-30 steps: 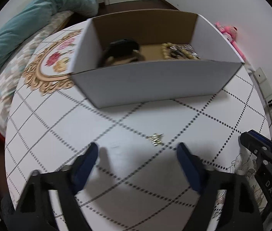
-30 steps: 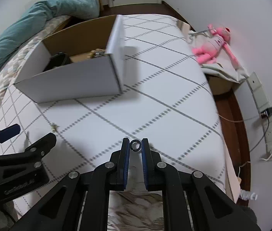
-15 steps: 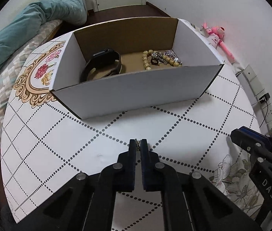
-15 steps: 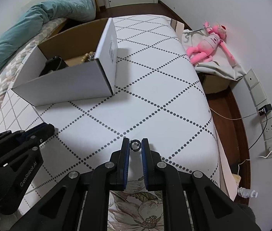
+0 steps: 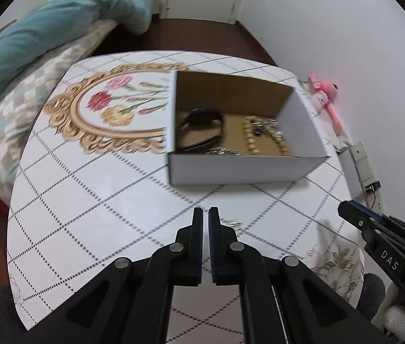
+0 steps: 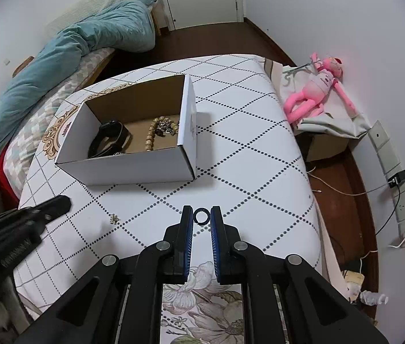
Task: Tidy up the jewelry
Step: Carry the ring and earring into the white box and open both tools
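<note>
White-clothed desk (image 6: 259,154) is carrying the cardboard box (image 6: 133,169). Right hand-held gripper (image 6: 201,218) is pinching a dark ring (image 6: 201,217) by its rim; it risks popping free. Left hand-held gripper (image 5: 205,215) is pressed together, empty, leaving the small earring (image 6: 114,218) lying behind on the cloth.

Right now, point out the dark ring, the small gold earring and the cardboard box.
dark ring (image 6: 201,217): right wrist view, its band
small gold earring (image 6: 114,218): right wrist view, its middle
cardboard box (image 6: 133,169): right wrist view, near wall
</note>
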`<state>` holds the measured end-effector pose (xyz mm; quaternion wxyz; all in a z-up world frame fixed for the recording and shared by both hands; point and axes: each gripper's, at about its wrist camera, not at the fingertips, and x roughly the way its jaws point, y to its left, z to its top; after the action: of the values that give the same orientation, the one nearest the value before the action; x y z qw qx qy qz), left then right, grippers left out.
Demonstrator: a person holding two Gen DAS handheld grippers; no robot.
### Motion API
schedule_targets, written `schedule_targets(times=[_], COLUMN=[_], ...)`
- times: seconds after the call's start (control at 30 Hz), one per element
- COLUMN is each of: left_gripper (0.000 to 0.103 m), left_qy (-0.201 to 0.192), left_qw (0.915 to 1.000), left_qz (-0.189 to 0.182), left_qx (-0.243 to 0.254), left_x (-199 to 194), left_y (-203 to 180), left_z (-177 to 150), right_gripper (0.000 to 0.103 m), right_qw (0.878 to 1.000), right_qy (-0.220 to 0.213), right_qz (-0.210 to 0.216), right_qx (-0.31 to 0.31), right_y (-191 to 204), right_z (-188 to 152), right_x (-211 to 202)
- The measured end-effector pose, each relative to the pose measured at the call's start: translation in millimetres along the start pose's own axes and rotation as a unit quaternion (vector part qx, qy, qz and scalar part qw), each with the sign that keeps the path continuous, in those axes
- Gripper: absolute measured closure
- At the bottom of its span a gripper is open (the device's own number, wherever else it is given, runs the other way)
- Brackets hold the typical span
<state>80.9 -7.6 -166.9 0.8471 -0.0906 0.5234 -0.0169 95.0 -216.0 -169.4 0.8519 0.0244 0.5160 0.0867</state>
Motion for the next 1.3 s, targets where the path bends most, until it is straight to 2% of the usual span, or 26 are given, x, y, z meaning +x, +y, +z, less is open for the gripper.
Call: schedule_targets(times=[0.1, 0.23, 0.3, 0.33, 0.37, 0.4, 0.5, 0.67, 0.73, 0.77, 0.8, 0.87, 1.03, 1.1, 1.3], left_gripper=[0.099, 0.094, 0.075, 0.07, 0.059, 0.053, 0.048, 0.048, 0.049, 0.057, 0.077, 0.095, 0.096, 0.099, 0.1], left_qy=[0.012, 0.049, 0.057, 0.05, 0.044, 0.042, 0.038, 0.025, 0.012, 0.006, -0.001, -0.003, -0.002, -0.002, -0.001], left_qw=[0.9997, 0.998, 0.9978, 0.9984, 0.9988, 0.999, 0.9991, 0.9961, 0.9957, 0.9957, 0.9954, 0.9936, 0.994, 0.9948, 0.9976], left_qz=[-0.001, -0.005, 0.004, 0.001, 0.001, 0.003, 0.018, 0.069, 0.071, 0.067, 0.064, 0.066, 0.058, 0.05, 0.017], left_qx=[-0.021, -0.04, -0.033, -0.028, -0.022, -0.017, 0.005, 0.05, 0.058, 0.063, 0.071, 0.092, 0.093, 0.089, 0.067], left_x=[10.8, 34.4, 43.4, 43.4, 42.6, 43.5, 47.8, 56.9, 57.3, 57.0, 55.9, 56.0, 55.7, 51.0, 33.4], left_y=[10.3, 11.9, 6.4, 2.8, -1.8, -5.6, -19.0, -39.6, -43.4, -45.0, -47.2, -55.2, -52.0, -49.2, -40.2], left_z=[-4.7, -11.6, -15.7, -17.3, -18.6, -19.3, -20.3, -16.8, -17.7, -18.1, -19.4, -20.2, -14.6, -14.6, -14.8], right_gripper=[0.09, 0.09, 0.09, 0.09, 0.09, 0.09, 0.09, 0.09, 0.09, 0.09, 0.09, 0.09, 0.09, 0.09, 0.09], right_qw=[1.0, 1.0, 0.999, 0.999, 0.999, 0.999, 0.999, 0.998, 0.998, 0.998, 0.998, 0.998, 0.998, 0.998, 0.999], right_qy=[0.01, 0.02, 0.026, 0.027, 0.027, 0.028, 0.028, 0.031, 0.032, 0.033, 0.034, 0.035, 0.034, 0.031, 0.013], right_qz=[0.004, 0.003, 0.003, 0.001, -0.002, -0.004, -0.01, -0.016, -0.018, -0.02, -0.02, -0.022, -0.024, -0.021, -0.005], right_qx=[0.008, 0.02, 0.027, 0.028, 0.03, 0.032, 0.037, 0.046, 0.045, 0.045, 0.045, 0.044, 0.043, 0.043, 0.034], right_y=[-1.3, -6.0, -9.8, -11.5, -13.1, -14.6, -19.0, -24.2, -24.5, -24.7, -24.7, -24.5, -22.7, -22.1, -15.2], right_z=[-2.5, -9.7, -12.8, -13.6, -14.6, -15.4, -16.0, -16.7, -17.5, -17.9, -18.1, -18.7, -19.2, -18.6, -10.8], right_x=[12.1, 23.9, 28.5, 28.9, 29.4, 29.5, 29.7, 33.4, 35.6, 36.4, 37.4, 38.8, 38.2, 35.5, 16.4])
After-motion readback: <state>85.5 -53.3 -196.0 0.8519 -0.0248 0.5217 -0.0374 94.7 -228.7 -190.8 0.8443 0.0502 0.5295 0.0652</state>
